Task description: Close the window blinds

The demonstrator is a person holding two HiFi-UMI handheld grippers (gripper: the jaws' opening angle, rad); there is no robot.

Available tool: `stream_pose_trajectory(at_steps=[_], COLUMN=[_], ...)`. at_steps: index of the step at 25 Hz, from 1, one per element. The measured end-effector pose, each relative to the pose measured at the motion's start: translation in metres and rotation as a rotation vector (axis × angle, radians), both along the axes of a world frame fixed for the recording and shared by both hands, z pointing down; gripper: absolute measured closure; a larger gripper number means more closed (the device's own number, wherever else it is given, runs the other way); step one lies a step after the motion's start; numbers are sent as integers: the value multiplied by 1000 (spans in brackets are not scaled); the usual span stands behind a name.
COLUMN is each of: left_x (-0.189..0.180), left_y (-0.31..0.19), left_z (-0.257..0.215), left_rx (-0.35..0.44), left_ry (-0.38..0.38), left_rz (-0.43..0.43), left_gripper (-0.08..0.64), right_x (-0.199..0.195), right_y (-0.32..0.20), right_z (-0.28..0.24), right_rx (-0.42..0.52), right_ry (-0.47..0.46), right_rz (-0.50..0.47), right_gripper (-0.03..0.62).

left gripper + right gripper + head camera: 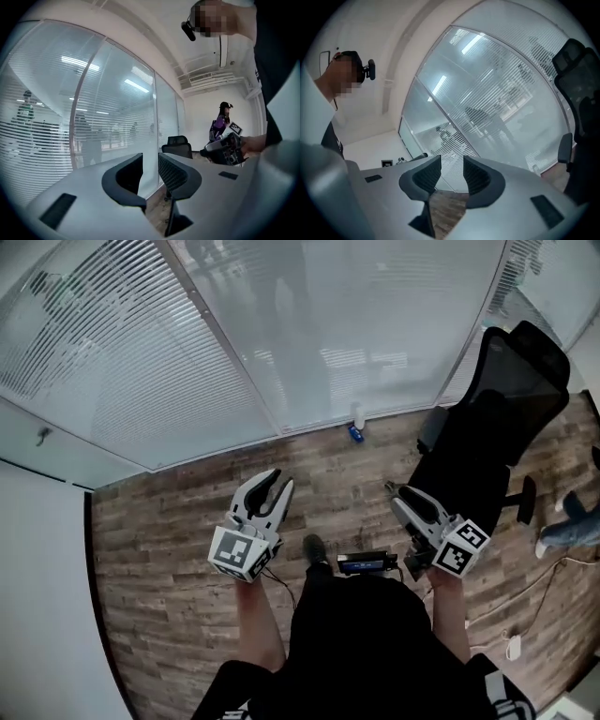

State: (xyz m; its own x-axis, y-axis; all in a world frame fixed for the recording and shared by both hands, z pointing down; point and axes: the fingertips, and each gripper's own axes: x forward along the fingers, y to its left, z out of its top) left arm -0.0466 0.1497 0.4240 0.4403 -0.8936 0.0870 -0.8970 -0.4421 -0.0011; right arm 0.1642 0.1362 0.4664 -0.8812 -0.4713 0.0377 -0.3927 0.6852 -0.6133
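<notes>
The window blinds (94,343) hang behind a glass wall, their slats level with gaps between them. They fill the left gripper view (42,126) and the right gripper view (497,93). My left gripper (279,487) is held over the wood floor, short of the glass, jaws a little apart with nothing between them (150,164). My right gripper (395,493) is at the same height near the chair, also open and holding nothing (452,171). Neither touches the blinds. No cord or wand shows.
A black office chair (497,418) stands at the right, close to the right gripper. A small white and blue object (357,424) sits on the floor at the foot of the glass. Another person's leg (572,521) shows at the right edge. A white wall (37,596) is on the left.
</notes>
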Motion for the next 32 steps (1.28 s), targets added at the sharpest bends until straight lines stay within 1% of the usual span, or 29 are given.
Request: stream_pose_trajectory(at_steps=[4,8,10,12,15,18,20,23,25,28,32], left_x=[25,32,34,38,45,51,57,57,48,34,30], left_y=[37,76,87,93,96,99,103,117,127,138,157], left_z=[5,9,8,5,-3,-9,-12,-12,-6,4,17], left_rx=[-10,-60,-76,-77,-38,2,8,-4,1,-12,-7], left_ry=[-40,-70,-81,-86,-102,-110,-107,-111,-84,-20,77], left_rz=[-25,-71,-89,-88,-46,23,71,123,146,161,191], left_gripper=[445,445,445,445,446,453,457,459,459,463,474], right_x=[12,13,14,19,27,33,38,40,33,20,17], right_y=[10,18,20,24,32,45,53,71,87,112,155], right_z=[5,9,8,7,5,-5,-8,-8,-6,-2,6], right_rx=[7,13,17,23,31,62,74,62,53,36,16], right_ry=[-18,-39,-47,-57,-63,-60,-44,-19,-1,34,91], right_rz=[-70,-126,-139,-135,-106,-61,-21,28,41,58,87], right_gripper=[442,442,442,443,450,459,461,463,465,466,466])
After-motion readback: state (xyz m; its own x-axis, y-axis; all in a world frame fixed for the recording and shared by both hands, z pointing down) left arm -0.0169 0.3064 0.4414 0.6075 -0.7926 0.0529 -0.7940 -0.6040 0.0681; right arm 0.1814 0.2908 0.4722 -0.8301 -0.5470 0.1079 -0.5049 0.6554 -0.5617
